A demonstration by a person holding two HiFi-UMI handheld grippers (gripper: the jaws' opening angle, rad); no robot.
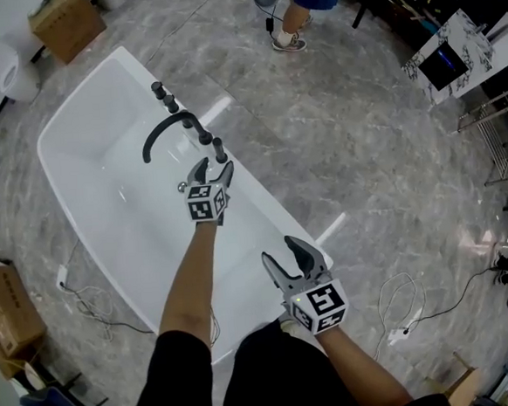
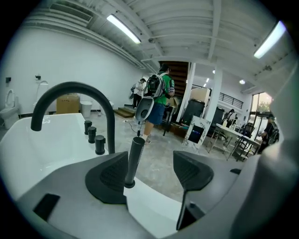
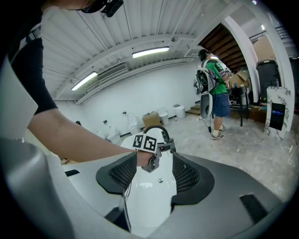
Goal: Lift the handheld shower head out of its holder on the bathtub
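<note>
Two grippers, both released. The left gripper (image 1: 211,164) has its jaws spread wide around the upright black shower head (image 2: 135,158), which sits in its holder on the bathtub's (image 1: 262,197) right rim, nearer the left pad and ungripped. The right gripper (image 1: 282,252) gapes empty near the tub's near end.

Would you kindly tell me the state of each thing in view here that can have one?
bathtub: empty, no water in it.
faucet spout: not running.
handheld shower head: upright, seated in its holder, not gripped.
left gripper: open, lined up on the handheld shower head, pads not pressing it.
right gripper: open, empty.
</note>
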